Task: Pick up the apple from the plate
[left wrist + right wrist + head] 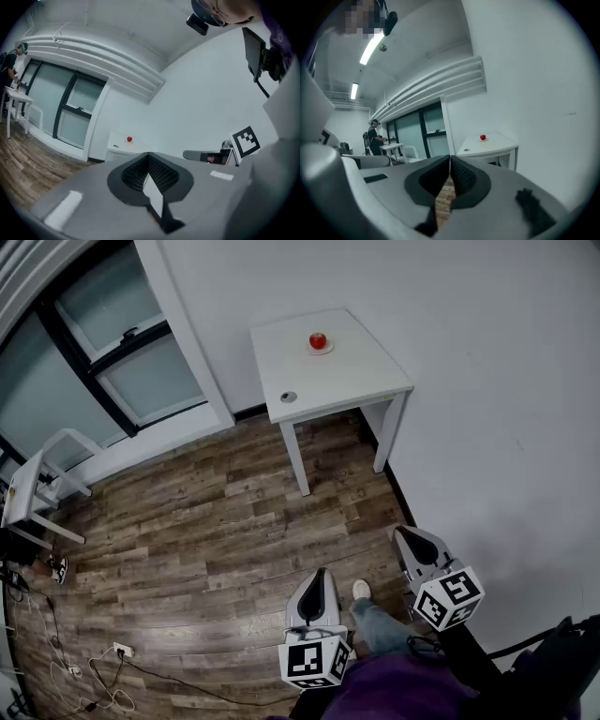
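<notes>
A red apple (318,339) rests on a small pale plate (320,350) near the far side of a white table (356,376) by the wall. Far off, the apple (129,138) shows in the left gripper view, and as a small apple (483,137) in the right gripper view. My left gripper (321,574) and right gripper (401,532) hang low over the wooden floor, well short of the table. Both are shut with nothing between their jaws, as seen at the left gripper (149,155) and the right gripper (450,158).
A small round grey object (288,397) lies near the table's front edge. Dark-framed windows (122,352) line the left wall. A white side table (28,486) and cables (94,671) are at the far left. A person (372,136) stands at a distant desk.
</notes>
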A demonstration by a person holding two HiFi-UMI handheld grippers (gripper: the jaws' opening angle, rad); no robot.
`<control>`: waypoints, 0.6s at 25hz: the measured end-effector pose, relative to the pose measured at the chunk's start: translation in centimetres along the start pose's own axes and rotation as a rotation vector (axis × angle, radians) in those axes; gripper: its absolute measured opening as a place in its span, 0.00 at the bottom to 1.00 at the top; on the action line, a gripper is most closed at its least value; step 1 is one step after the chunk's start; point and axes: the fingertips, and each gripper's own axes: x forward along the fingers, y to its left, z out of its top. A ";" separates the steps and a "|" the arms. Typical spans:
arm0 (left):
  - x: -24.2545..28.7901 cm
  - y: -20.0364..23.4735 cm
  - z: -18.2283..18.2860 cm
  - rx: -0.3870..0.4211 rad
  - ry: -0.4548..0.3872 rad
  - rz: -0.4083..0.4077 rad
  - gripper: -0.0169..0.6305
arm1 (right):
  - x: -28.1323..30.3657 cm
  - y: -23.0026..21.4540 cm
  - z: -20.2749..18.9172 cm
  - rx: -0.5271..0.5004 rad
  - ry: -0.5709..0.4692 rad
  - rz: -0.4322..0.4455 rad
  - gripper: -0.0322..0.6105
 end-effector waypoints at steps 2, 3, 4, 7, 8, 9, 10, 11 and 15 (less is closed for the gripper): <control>2.9 0.2 0.7 -0.001 -0.005 0.006 0.04 | 2.2 -1.8 0.8 -0.005 0.007 0.010 0.07; 4.3 0.3 1.0 -0.001 -0.007 0.010 0.04 | 3.3 -2.8 1.1 -0.008 0.010 0.015 0.07; 5.7 0.4 1.4 0.001 -0.010 0.013 0.04 | 4.4 -3.7 1.6 -0.010 0.013 0.020 0.07; 9.7 0.6 2.6 0.003 -0.019 0.029 0.04 | 7.5 -6.3 3.0 -0.006 0.017 0.038 0.07; 10.9 0.7 2.9 0.003 -0.021 0.037 0.04 | 8.5 -7.0 3.4 -0.005 0.017 0.045 0.07; 12.1 0.8 3.3 0.003 -0.022 0.045 0.04 | 9.5 -7.7 3.8 -0.005 0.016 0.053 0.07; 13.2 0.9 3.6 0.004 -0.025 0.052 0.04 | 10.3 -8.4 4.2 -0.007 0.015 0.060 0.07; 14.3 1.0 3.8 0.005 -0.028 0.059 0.04 | 11.1 -9.0 4.5 -0.008 0.015 0.067 0.07; 17.7 0.9 4.7 0.012 -0.036 0.065 0.04 | 13.6 -11.3 5.3 -0.003 0.022 0.078 0.07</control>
